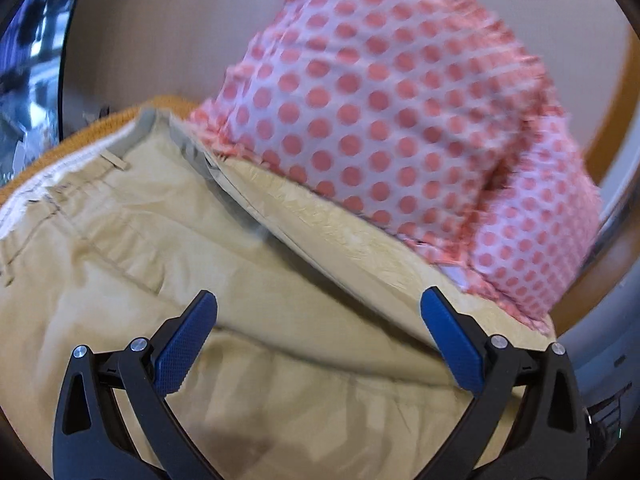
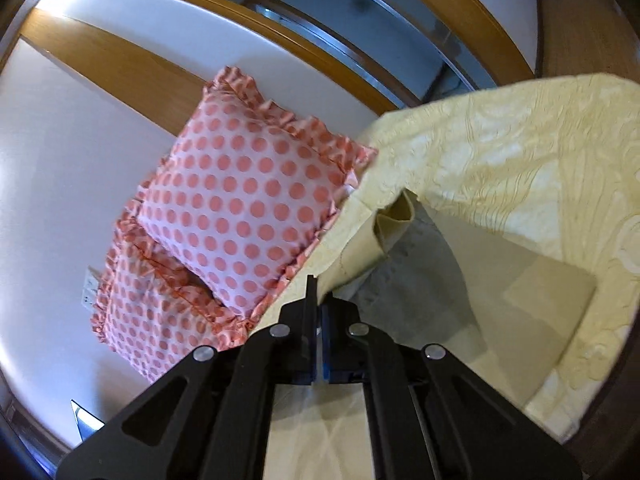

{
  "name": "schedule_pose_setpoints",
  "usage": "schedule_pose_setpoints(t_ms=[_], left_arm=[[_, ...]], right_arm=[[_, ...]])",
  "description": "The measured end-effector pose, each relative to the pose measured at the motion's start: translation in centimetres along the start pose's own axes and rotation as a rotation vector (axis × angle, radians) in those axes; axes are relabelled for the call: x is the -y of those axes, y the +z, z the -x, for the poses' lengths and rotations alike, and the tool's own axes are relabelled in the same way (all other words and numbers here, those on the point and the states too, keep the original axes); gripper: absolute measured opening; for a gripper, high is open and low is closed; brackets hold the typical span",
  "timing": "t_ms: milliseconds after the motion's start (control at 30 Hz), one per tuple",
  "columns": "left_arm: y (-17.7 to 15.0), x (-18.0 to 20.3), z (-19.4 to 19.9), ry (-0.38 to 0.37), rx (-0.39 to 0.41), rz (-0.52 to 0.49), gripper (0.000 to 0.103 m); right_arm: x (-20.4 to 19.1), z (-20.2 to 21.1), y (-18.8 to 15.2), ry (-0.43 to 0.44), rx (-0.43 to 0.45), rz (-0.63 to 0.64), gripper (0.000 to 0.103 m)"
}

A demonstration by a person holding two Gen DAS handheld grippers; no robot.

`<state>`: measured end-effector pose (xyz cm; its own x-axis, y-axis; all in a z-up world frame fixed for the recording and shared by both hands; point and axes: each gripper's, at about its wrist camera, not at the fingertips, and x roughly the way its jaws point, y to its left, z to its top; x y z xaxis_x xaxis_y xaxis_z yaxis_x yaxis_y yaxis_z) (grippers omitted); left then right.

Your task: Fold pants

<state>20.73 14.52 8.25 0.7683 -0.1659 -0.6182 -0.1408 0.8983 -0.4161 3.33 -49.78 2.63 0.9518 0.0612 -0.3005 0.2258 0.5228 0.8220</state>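
Beige pants [image 1: 168,248] lie spread on a yellow patterned bedspread [image 1: 360,248], waistband at the upper left in the left wrist view. My left gripper [image 1: 318,308] is open and empty, its blue pads [image 1: 188,340] wide apart just above the pants. My right gripper [image 2: 318,300] is shut on the beige pants fabric [image 2: 368,240] and holds it lifted, so the cloth hangs in front of the camera.
Two pink pillows with red dots [image 1: 380,120] lean against the white wall at the head of the bed; they also show in the right wrist view [image 2: 248,204]. The yellow bedspread [image 2: 520,168] fills the right. Wooden trim [image 2: 120,64] crosses the wall.
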Motion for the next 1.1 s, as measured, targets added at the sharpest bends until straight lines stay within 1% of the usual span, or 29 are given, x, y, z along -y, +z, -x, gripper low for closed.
schedule_pose_setpoints(t_ms=[33, 67, 133, 167, 200, 233, 267, 300, 333, 367, 400, 433, 533, 567, 600, 667, 733, 833, 900, 1000, 1100], left_arm=[[0.8, -0.2, -1.7, 0.035, -0.024, 0.012, 0.101], [1.3, -0.3, -2.7, 0.06, -0.033, 0.019, 0.101], [2.6, -1.1, -5.2, 0.127, -0.056, 0.054, 0.095], [3.0, -1.8, -6.1, 0.142, -0.071, 0.081, 0.094], [3.5, -2.5, -7.3, 0.153, -0.094, 0.118, 0.089], [3.8, -2.9, -7.8, 0.155, -0.106, 0.143, 0.083], [4.3, -3.6, -8.8, 0.158, -0.121, 0.18, 0.079], [4.6, -4.0, -9.4, 0.158, -0.129, 0.198, 0.065], [5.0, -4.4, -9.8, 0.147, -0.13, 0.215, 0.041], [5.3, -5.1, -9.9, 0.107, -0.123, 0.24, 0.028], [5.3, -5.5, -9.5, 0.095, -0.117, 0.259, 0.013], [5.2, -6.0, -8.6, 0.085, -0.104, 0.276, 0.009], [4.6, -6.2, -3.3, 0.032, -0.042, 0.226, 0.008], [3.7, -6.3, -0.3, 0.011, -0.011, 0.195, 0.008], [2.8, -6.3, 1.8, 0.003, 0.009, 0.173, 0.008], [-0.2, -6.6, 6.8, -0.001, 0.037, 0.129, 0.008], [-3.7, -7.5, 10.1, 0.017, 0.028, 0.114, 0.008], [-8.0, -9.7, 11.8, 0.038, -0.027, 0.15, 0.008], [-10.0, -10.8, 12.3, 0.046, -0.06, 0.177, 0.008], [-11.9, -11.0, 13.1, 0.068, -0.059, 0.168, 0.008], [-12.9, -11.0, 14.0, 0.065, -0.049, 0.167, 0.008]], right_arm=[[-0.2, 0.5, 0.0, 0.003, 0.01, 0.011, 0.001], [-0.4, 0.8, 0.0, 0.004, 0.016, 0.023, 0.001], [-0.8, 1.1, 0.0, 0.012, 0.022, 0.036, 0.001], [-1.0, 1.2, 0.0, 0.019, 0.022, 0.036, 0.001], [-1.0, 1.3, 0.1, 0.025, 0.023, 0.036, 0.001], [-1.1, 1.3, 0.2, 0.027, 0.024, 0.039, 0.001], [-1.1, 1.3, 0.2, 0.028, 0.027, 0.043, 0.001], [-1.2, 1.3, 0.3, 0.029, 0.029, 0.046, 0.001], [-1.2, 1.2, 0.4, 0.029, 0.03, 0.049, 0.001], [-1.2, 1.2, 0.5, 0.029, 0.03, 0.05, 0.001], [-1.2, 1.1, 0.6, 0.026, 0.028, 0.054, 0.001], [-1.2, 0.9, 0.7, 0.019, 0.025, 0.061, 0.001], [-0.3, 1.2, 1.1, -0.005, 0.025, 0.059, 0.001], [0.1, 1.4, 1.2, -0.019, 0.026, 0.058, 0.001], [0.7, 1.7, 1.3, -0.037, 0.026, 0.055, 0.001], [1.6, 2.0, 1.3, -0.071, 0.022, 0.053, 0.001], [2.7, 2.2, 1.1, -0.11, 0.008, 0.051, 0.001], [4.2, 2.4, 0.7, -0.154, -0.02, 0.031, 0.001], [4.7, 2.6, 0.4, -0.176, -0.029, 0.027, 0.001], [5.1, 3.3, 0.3, -0.188, -0.022, 0.018, 0.001], [5.1, 4.4, 0.5, -0.199, -0.005, 0.027, 0.001]])
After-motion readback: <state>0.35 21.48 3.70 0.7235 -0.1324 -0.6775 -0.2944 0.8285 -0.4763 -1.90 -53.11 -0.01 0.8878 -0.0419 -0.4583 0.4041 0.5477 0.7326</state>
